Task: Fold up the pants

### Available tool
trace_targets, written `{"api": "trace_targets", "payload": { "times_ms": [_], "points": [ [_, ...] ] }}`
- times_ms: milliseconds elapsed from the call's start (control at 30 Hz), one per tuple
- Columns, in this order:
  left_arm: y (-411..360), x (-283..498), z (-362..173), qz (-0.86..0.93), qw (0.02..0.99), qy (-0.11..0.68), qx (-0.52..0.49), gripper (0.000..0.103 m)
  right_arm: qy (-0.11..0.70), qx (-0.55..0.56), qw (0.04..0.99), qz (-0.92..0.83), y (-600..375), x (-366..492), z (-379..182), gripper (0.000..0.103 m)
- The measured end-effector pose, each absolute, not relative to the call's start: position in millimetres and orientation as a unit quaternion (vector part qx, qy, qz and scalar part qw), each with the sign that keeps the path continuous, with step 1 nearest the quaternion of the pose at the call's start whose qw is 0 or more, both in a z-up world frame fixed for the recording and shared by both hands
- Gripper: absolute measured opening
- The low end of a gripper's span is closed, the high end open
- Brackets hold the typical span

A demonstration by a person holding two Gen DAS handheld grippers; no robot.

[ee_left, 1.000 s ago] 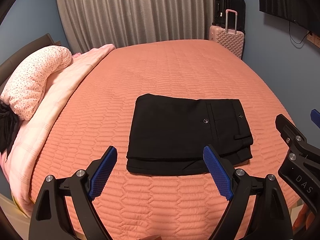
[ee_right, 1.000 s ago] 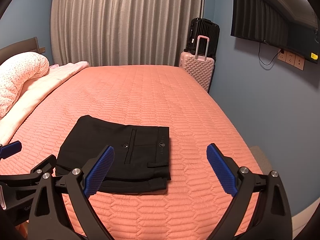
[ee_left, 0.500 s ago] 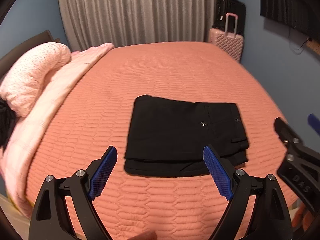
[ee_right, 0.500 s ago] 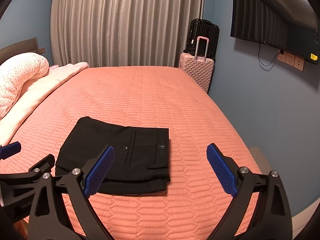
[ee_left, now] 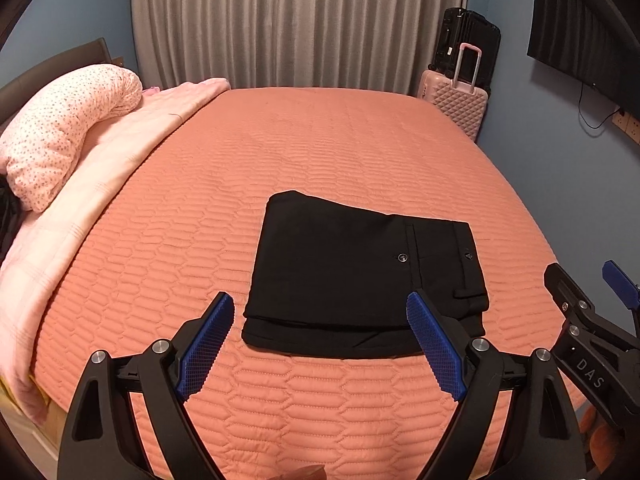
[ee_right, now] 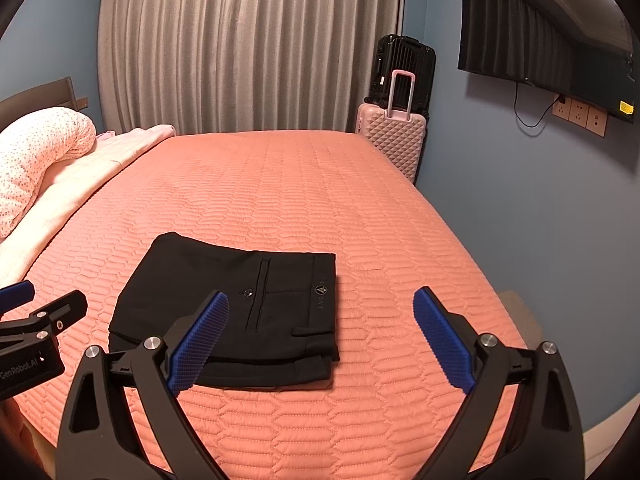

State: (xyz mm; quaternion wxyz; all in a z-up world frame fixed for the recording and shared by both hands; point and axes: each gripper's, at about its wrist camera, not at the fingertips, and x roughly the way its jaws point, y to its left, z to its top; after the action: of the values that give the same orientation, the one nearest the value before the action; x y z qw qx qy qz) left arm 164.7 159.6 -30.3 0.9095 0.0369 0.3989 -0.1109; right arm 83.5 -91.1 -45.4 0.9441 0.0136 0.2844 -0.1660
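Your left hand-held gripper (ee_left: 320, 344) hangs nearest the lens with its blue pads spread wide and nothing between them, and your right hand-held gripper (ee_right: 320, 340) stands the same way, apart and empty. In the left view the right tool's black body at the right edge carries the letters "DAS"; in the right view the left tool's body at the left edge reads "GenRobot.AI". Just past both sets of fingertips, the pants (ee_left: 366, 276) lie folded into a compact black stack on the near part of the bed (ee_right: 280, 184), touching neither tool. You can see a button beside a welt pocket, a belt loop, and on the waistband a small triangle logo with letters below it, of which only "G N T" can be read. Farther off, a spotted pillow (ee_right: 36, 160) sits at the left over a pale blanket (ee_left: 100, 184). At the far corner a pink suitcase (ee_right: 394, 140) stands before a black suitcase (ee_right: 404, 68), beside grey curtains (ee_right: 248, 48). A TV (ee_right: 548, 36) hangs on the right wall.
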Motion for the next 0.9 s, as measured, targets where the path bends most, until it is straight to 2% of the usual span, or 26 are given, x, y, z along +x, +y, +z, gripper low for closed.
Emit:
{"api": "trace_targets", "payload": {
  "times_ms": [233, 900],
  "points": [
    [151.9, 162.3, -30.4, -0.094, 0.912, 0.393, 0.073, 0.087, 0.285, 0.013, 0.944, -0.165, -90.8, 82.7, -45.9, 0.092],
    [146.6, 161.0, -34.5, -0.085, 0.914, 0.385, 0.096, 0.087, 0.284, 0.013, 0.944, -0.167, -91.0, 82.5, -46.4, 0.092]
  ]
}}
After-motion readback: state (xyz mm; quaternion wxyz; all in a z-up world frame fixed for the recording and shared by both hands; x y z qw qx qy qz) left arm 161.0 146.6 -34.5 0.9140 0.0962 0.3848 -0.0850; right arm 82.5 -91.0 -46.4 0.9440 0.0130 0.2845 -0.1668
